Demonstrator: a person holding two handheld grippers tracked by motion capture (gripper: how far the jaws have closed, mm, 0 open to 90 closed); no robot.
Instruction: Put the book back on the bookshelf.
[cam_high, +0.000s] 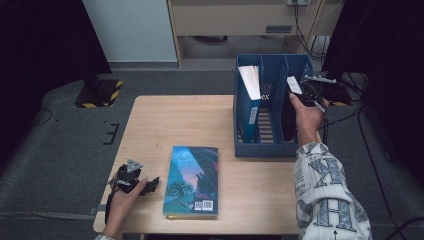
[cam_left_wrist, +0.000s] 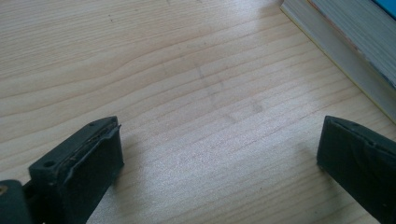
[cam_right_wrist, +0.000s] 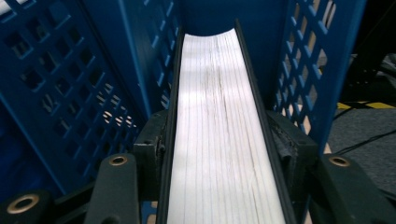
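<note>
A black-covered book (cam_right_wrist: 219, 93) stands on edge, white pages up, in the right compartment of a blue slotted rack (cam_high: 260, 149). My right gripper (cam_right_wrist: 222, 149) straddles it from above, a pad lying against each cover; from the high view it is at the book's top (cam_high: 289, 114). A teal-covered book (cam_high: 192, 180) lies flat on the wooden table (cam_high: 175, 120) near its front edge. Left of that book my left gripper (cam_high: 150, 184) rests low over the wood. Its jaws stand wide apart (cam_left_wrist: 219, 158) with bare table between them and the teal book's page edge (cam_left_wrist: 345, 60) at the upper right.
Another book (cam_high: 249, 95) with a blue cover stands in the rack's left compartment, and the perforated divider (cam_right_wrist: 140, 60) runs close beside the black book. Cables lie on the floor to the right of the table. A yellow-and-black striped base (cam_high: 100, 94) stands on the floor at the back left.
</note>
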